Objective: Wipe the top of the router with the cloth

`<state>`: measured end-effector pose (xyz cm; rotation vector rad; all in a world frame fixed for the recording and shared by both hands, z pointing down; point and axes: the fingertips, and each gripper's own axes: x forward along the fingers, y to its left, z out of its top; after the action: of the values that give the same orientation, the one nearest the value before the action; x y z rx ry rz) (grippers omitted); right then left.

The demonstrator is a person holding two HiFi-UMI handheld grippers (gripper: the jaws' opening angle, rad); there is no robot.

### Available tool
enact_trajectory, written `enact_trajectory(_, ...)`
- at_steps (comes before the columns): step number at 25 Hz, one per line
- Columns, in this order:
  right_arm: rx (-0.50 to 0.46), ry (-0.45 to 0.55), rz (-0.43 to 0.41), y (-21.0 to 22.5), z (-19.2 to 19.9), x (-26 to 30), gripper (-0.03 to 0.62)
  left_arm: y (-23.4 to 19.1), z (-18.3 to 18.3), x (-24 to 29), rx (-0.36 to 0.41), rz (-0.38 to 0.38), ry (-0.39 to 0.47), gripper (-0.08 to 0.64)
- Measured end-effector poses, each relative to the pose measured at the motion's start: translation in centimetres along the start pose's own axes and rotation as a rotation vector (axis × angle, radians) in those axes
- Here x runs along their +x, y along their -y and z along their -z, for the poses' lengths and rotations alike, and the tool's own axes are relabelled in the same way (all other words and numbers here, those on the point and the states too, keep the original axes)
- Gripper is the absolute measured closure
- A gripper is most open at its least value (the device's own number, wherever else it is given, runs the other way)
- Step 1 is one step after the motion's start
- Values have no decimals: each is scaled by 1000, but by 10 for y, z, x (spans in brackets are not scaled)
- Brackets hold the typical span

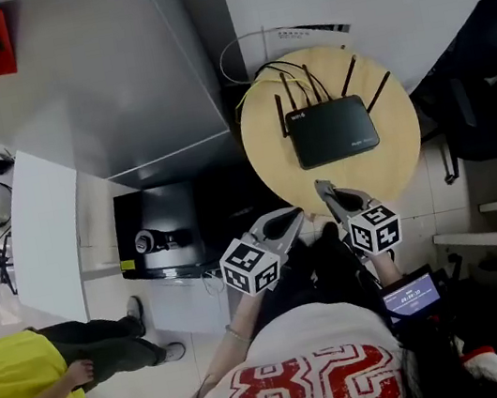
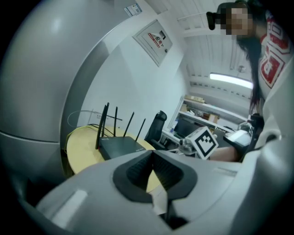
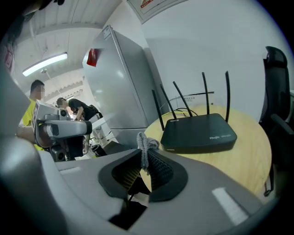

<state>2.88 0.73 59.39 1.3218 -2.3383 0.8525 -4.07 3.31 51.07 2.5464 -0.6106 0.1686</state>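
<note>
- On the round wooden table (image 1: 401, 164) sits the black router (image 1: 332, 130). It lies flat with its thin sticks pointing up at the back, so its whole top is free to rub.
- Both claws hang low near the person's body, just before the near edge of the table. Neither one touches the router, so I think the wiping has not started.
- The right claw (image 3: 145, 148) points straight at the router. That makes sense, since it is the one with the cloth (image 3: 146, 143).
- Its two jaws are pressed together, with a small grey bunch of cloth pinched between the tips. The bunch sticks up a little above the dark pads.
- Only that small bit shows, so I cannot say how big the cloth is.
- The left claw (image 2: 152, 154) is beside it, also facing the table. Its jaws seem to meet at the tips, with nothing between them, though the tips are a bit dark to be sure.
- That claw has no job yet. It may be kept near to hold the router steady.
</note>
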Motion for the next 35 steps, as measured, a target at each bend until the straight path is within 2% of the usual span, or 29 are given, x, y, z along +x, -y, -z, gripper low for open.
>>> enact_trajectory(5, 46, 37, 61, 10, 13, -32, 557, 27, 9, 11, 20, 61, -32, 560)
enact_trajectory(10, 82, 67, 91, 13, 28, -65, 557, 53, 20, 15, 31, 80, -51, 560)
enact_trajectory(15, 76, 101, 101, 3, 49, -108, 557, 88, 32, 9, 47, 62, -26, 560)
enact_trajectory(19, 59, 102, 95, -12, 74, -147, 557, 127, 50, -5, 25, 38, 2, 560)
enact_trajectory(26, 33, 139, 72, -38, 92, -186, 557, 187, 85, -37, 38, 13, -9, 560)
enact_trajectory(30, 13, 148, 35, -67, 96, -183, 557, 195, 93, -59, 45, -7, -12, 560)
enact_trajectory(35, -5, 149, 26, -98, 95, -172, 557, 181, 86, -77, 45, -1, -1, 560)
